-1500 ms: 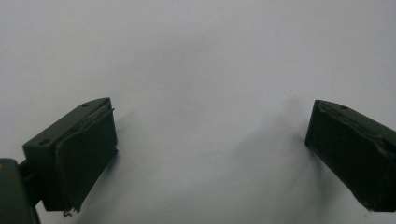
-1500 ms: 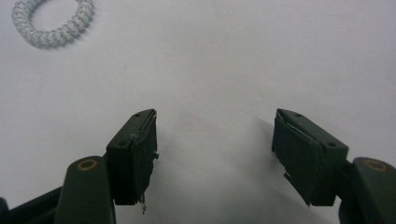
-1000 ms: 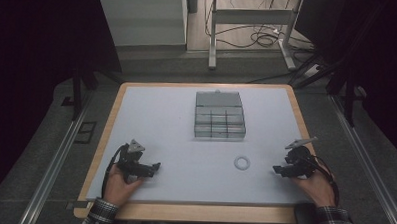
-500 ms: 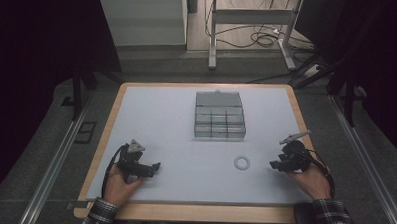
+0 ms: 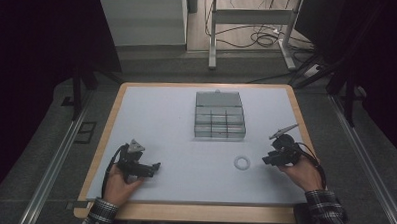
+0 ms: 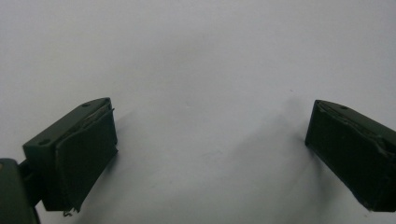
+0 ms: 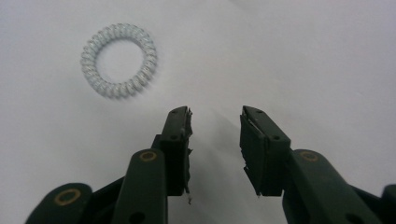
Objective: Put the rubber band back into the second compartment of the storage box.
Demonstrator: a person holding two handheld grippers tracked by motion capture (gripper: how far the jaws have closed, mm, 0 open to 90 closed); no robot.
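Observation:
A pale coiled ring (image 5: 242,163) lies flat on the white table top, right of centre. My right gripper (image 5: 267,160) sits just to its right, pointing left at it. In the right gripper view the ring (image 7: 119,60) lies ahead and to the left of the right gripper (image 7: 215,122). Its jaws have just been closing and stand a small gap apart, with nothing between them. My left gripper (image 5: 156,166) rests at the front left, pointing right. In the left gripper view the left gripper (image 6: 210,149) is wide open over bare table.
A clear compartment box (image 5: 220,116) with its lid up stands at the middle back of the table (image 5: 151,115). The table's wooden rim (image 5: 193,211) runs along the front. Metal rails flank both sides, with desk legs and cables beyond the far edge.
My right hand has slid left toward the ring and its jaws have narrowed. The left hand and the ring have stayed where they were.

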